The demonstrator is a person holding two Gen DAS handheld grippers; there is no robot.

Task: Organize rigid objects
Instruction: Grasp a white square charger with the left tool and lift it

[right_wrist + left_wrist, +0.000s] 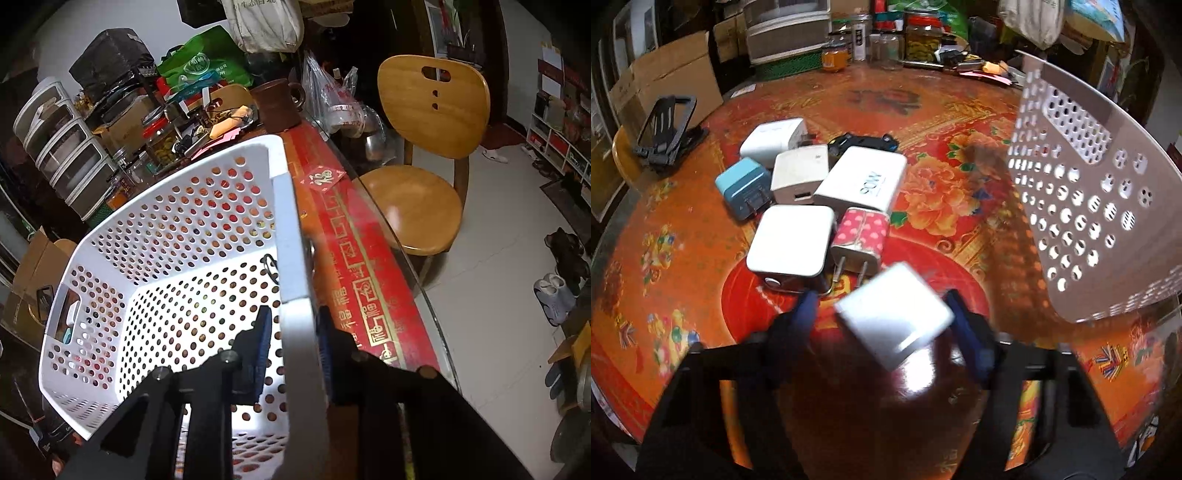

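In the left wrist view my left gripper [886, 317] is shut on a white charger block [895, 314], blurred, held above the red floral table [942, 122]. Beyond it lies a cluster of chargers: a white square one [790, 243], a pink dotted plug [860, 240], a white SONY block [862, 181], a blue plug [742, 186] and two more white ones. The white perforated basket [1082, 206] is tilted up at the right. In the right wrist view my right gripper [295, 332] is shut on the basket's rim [291, 236]; the basket looks empty inside.
A black folding phone stand [666, 129] sits at the table's left edge. Jars [921, 37], drawers and a cardboard box [668, 81] crowd the far side. A brown mug [277, 103] and a wooden chair [424, 155] are beyond the basket. The table edge [402, 258] runs right of it.
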